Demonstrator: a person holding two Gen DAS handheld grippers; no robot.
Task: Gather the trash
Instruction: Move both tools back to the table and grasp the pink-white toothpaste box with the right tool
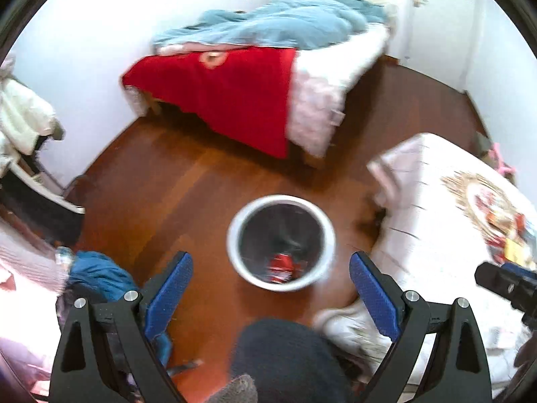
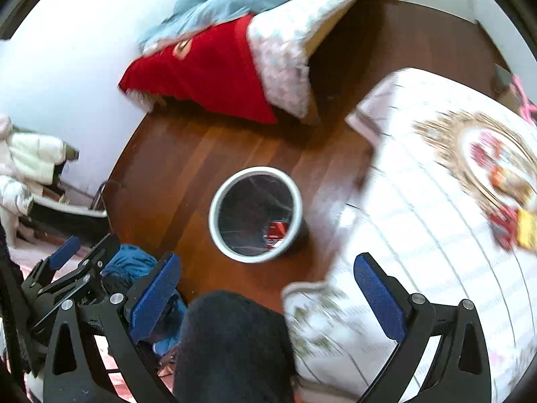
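Note:
A round bin (image 1: pixel 282 198) with a white rim and dark liner stands on the wooden floor, also in the right wrist view (image 2: pixel 256 170). Red trash (image 1: pixel 283 267) lies at its bottom (image 2: pixel 276 230). My left gripper (image 1: pixel 270 258) hangs open above the bin, nothing between its blue pads. My right gripper (image 2: pixel 267 260) is open and empty too, hovering just right of the bin; its tip shows at the left view's edge (image 1: pixel 503 282). Red and yellow wrappers (image 2: pixel 513 228) lie on the white patterned cloth to the right (image 1: pixel 513 241).
A bed with a red blanket (image 1: pixel 235 90) and blue duvet (image 1: pixel 268 23) stands behind the bin. A blue garment (image 1: pixel 97 275) lies on the floor at left. The cloth-covered surface (image 2: pixel 419 218) fills the right. A person's dark-clothed knee (image 1: pixel 285 352) is below the grippers.

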